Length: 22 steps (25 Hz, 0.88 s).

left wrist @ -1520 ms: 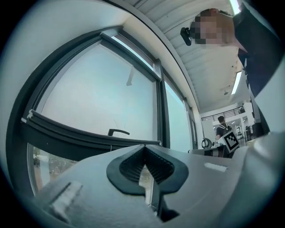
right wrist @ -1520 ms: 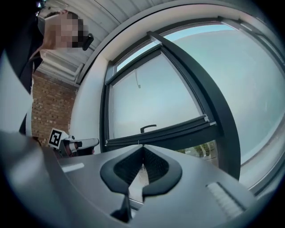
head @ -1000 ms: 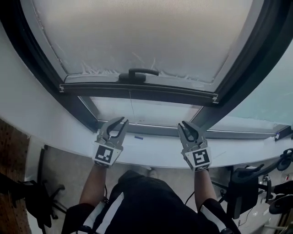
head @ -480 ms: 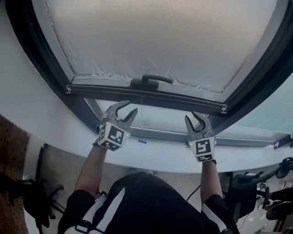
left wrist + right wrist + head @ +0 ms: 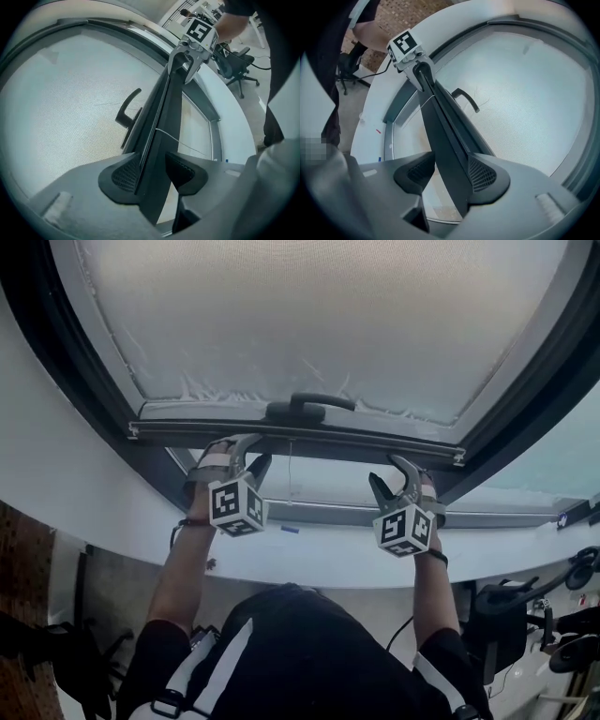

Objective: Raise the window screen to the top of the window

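Note:
The window screen [image 5: 319, 315] is pale mesh with a dark bottom rail [image 5: 300, 435] and a black handle [image 5: 309, 407] at the rail's middle. My left gripper [image 5: 246, 448] straddles the rail left of the handle. My right gripper [image 5: 398, 470] straddles it further right. Both sets of jaws are opening, with the rail between them. In the left gripper view the rail [image 5: 161, 117] runs between my pads [image 5: 126, 173] toward the right gripper [image 5: 190, 51]. In the right gripper view the rail [image 5: 445, 126] passes between my pads [image 5: 483, 176] toward the left gripper [image 5: 419, 70].
A dark window frame [image 5: 56, 362] surrounds the screen. Under the rail hang a thin pull cord [image 5: 289, 474] and the lower glass pane. A white sill [image 5: 309, 554] lies below. Office chairs [image 5: 506, 624] stand on the floor at the right.
Both grippers rose from the sill to the screen's bottom rail, rolled over, and their jaws widened around it.

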{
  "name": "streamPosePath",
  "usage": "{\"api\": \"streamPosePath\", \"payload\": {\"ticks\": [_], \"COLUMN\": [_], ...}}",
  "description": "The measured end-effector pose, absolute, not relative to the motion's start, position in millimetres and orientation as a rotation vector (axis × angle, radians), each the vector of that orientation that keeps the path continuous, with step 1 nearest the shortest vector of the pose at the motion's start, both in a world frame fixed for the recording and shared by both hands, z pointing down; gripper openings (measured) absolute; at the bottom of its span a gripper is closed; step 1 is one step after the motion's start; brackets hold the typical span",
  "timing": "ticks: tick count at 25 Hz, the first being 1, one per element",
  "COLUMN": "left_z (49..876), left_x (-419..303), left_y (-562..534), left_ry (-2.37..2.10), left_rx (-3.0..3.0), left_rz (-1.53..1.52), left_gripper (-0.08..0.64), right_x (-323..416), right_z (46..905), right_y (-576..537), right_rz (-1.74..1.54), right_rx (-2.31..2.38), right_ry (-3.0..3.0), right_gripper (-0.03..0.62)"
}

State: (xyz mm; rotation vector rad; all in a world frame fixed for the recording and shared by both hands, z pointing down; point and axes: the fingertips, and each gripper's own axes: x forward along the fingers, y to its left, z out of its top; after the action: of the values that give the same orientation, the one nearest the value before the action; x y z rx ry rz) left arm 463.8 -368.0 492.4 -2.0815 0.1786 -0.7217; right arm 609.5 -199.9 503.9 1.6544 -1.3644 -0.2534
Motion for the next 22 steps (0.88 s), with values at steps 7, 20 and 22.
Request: {"api": "streamPosePath", "payload": {"ticks": [7,20,22], "left_z": [495,496,497], "left_x": [462,463,464], "left_y": [-374,-372,-373], "left_ry": [0.144,0.064,0.065], "left_rx": [-2.134,-2.042,-2.018], "left_rz": [-0.713,-0.774,-0.789], "left_gripper": [0.179,0.179,0.179], "right_x": [620,634,635], "right_z": [502,507,509], "right_y": [-203,-205,-205], "right_rz": [-0.257,-0.258,-0.264], "right_rx": [1.642,1.475,1.435], "right_ry": [-1.308,-1.191,-1.159], "right_gripper": [0.219,0.227,0.227]}}
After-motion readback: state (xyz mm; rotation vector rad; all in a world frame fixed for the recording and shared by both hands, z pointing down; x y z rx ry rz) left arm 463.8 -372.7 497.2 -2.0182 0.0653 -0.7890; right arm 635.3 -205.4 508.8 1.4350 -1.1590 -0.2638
